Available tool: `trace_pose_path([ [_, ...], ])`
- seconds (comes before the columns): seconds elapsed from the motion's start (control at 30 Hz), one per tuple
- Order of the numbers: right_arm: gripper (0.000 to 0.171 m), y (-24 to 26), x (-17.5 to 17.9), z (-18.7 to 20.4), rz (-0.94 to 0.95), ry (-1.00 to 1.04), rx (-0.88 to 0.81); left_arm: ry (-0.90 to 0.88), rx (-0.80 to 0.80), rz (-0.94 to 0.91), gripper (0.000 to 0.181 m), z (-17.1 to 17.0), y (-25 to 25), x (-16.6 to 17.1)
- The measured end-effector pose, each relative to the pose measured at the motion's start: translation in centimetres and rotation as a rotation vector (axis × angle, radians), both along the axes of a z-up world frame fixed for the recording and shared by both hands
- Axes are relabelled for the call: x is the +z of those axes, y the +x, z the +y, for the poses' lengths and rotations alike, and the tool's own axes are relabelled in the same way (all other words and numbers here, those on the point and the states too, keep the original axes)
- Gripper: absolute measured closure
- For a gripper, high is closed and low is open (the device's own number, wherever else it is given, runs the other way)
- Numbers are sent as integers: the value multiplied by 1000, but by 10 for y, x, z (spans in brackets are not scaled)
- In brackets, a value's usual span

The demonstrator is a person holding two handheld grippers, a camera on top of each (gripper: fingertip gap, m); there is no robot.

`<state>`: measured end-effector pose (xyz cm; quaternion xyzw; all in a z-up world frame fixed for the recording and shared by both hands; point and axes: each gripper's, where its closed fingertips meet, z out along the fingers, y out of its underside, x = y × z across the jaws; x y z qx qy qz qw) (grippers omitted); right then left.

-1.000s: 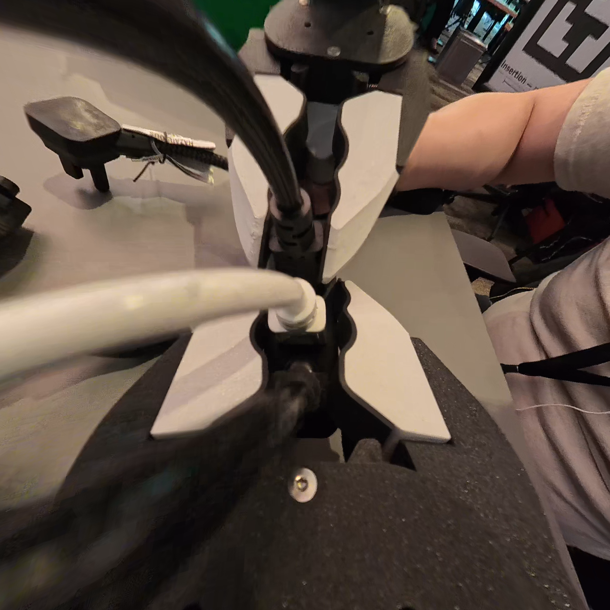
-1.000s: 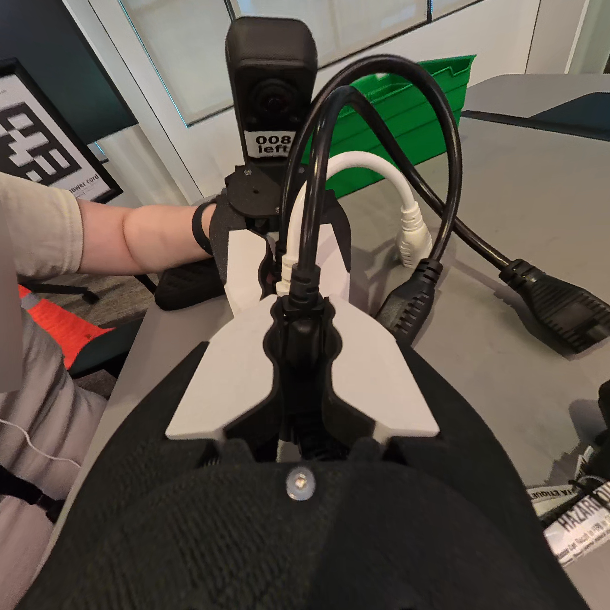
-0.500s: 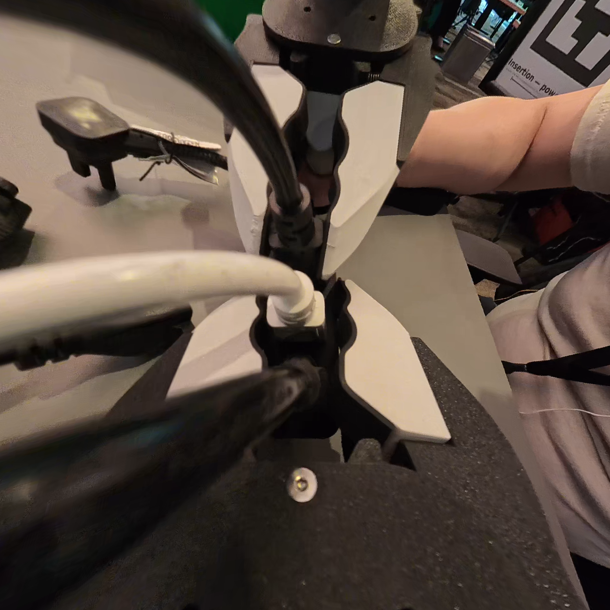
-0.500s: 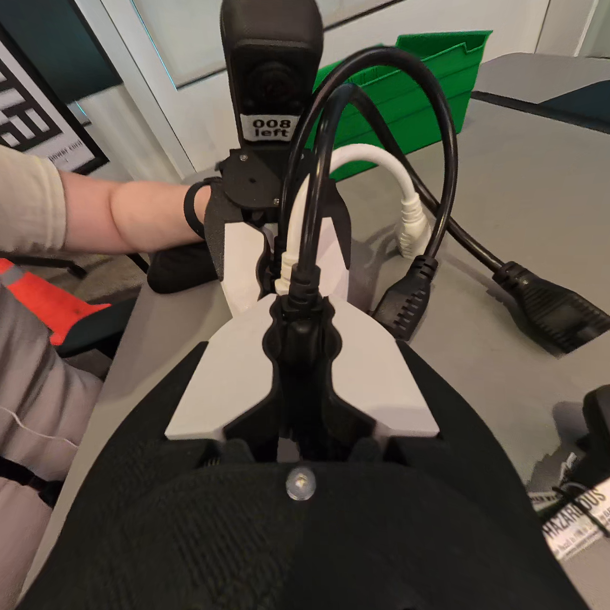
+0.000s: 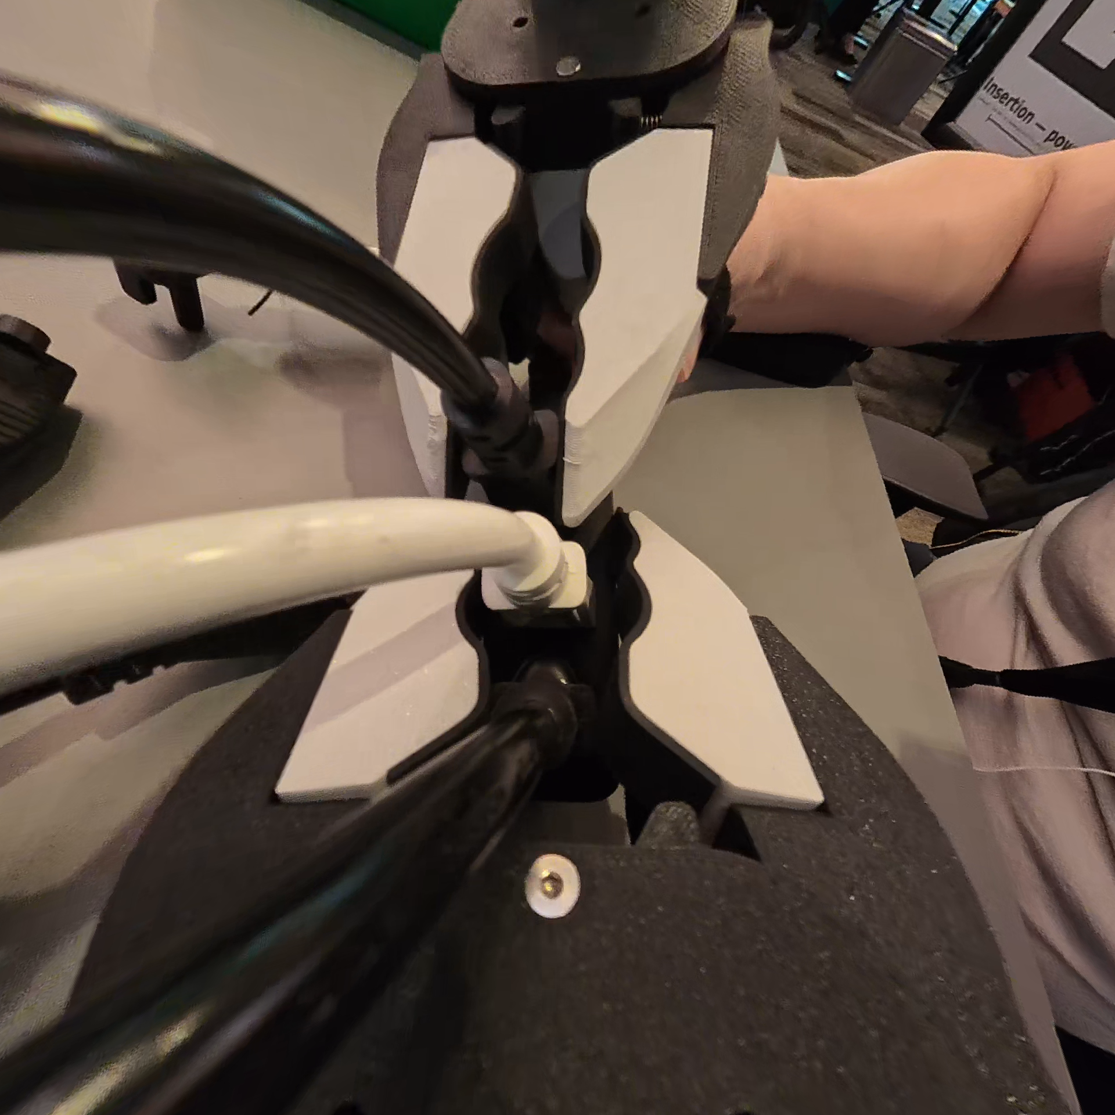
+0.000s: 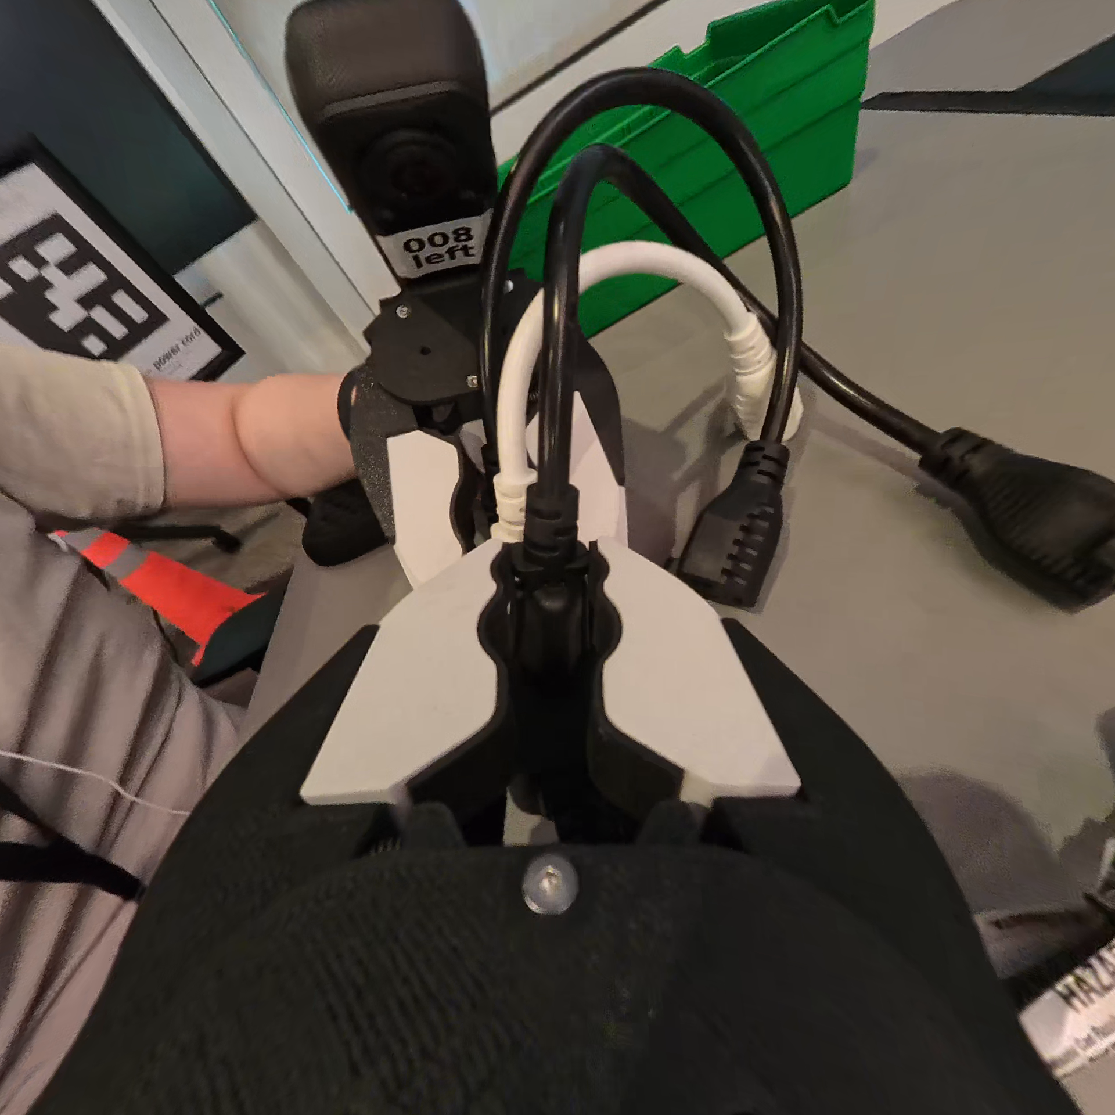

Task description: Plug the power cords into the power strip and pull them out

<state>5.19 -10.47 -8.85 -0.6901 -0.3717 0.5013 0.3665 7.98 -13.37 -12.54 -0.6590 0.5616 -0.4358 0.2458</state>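
Grey surface (image 6: 905,314) stretches out under your claws, green bin (image 6: 754,120) at the back. On the left, your left claw (image 5: 543,603) is clamped on something dark carrying the white plug (image 5: 537,582) and a black cord (image 5: 422,814); probably the power strip, though I can't see it plainly. Facing it, your right claw (image 6: 546,579) is closed around the black plug (image 6: 546,525). Whether that plug is seated, I can't tell. Both forearms reach in level, claws tip to tip. Off right, two black connectors (image 6: 1026,507) lie loose.
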Motion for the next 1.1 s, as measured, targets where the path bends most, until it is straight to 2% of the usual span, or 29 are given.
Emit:
trace_pose_path([
  [0.1, 151, 0, 0, -2, -1, 18, 5, 18, -10, -7, 141, -2, 0, 0],
  [0.17, 151, -1, 8, -6, 13, 108, 16, 12, -17, -6, 143, -3, -1, -1],
  [0.2, 149, 2, 38, -12, 187, 160, 33, 34, -21, 64, 142, -3, -3, -10],
  [0.23, 151, 18, 87, -17, 449, 211, 42, 50, -22, 63, 141, -3, -4, -11],
  [0.27, 151, 38, 105, -6, 494, 265, -43, 21, -16, 60, 142, -2, -3, -10],
  [0.3, 148, 51, 97, 11, 410, 288, -150, -16, -18, 57, 142, -2, -3, -10],
  [0.33, 147, 55, 82, 14, 331, 268, -175, -21, -24, 55, 142, -2, -3, -9],
  [0.43, 147, 48, 51, 10, 124, 298, -119, 48, -34, 55, 142, -3, -3, -9],
  [0.63, 147, 46, 26, 17, 72, 156, -58, 76, -55, 73, 142, -6, -8, -9],
  [0.8, 146, 55, 10, 21, -146, 285, -86, 48, -105, 70, 142, -11, -13, -9],
  [0.87, 146, 59, 11, 24, -161, 297, -112, 44, -121, 65, 142, -13, -14, -9],
  [1.0, 147, 68, 30, 31, -3, 209, -165, 60, -187, 80, 142, -21, -18, -9],
  [1.1, 147, 81, 41, 39, 14, 248, -224, 71, -208, 84, 142, -25, -18, -9],
])
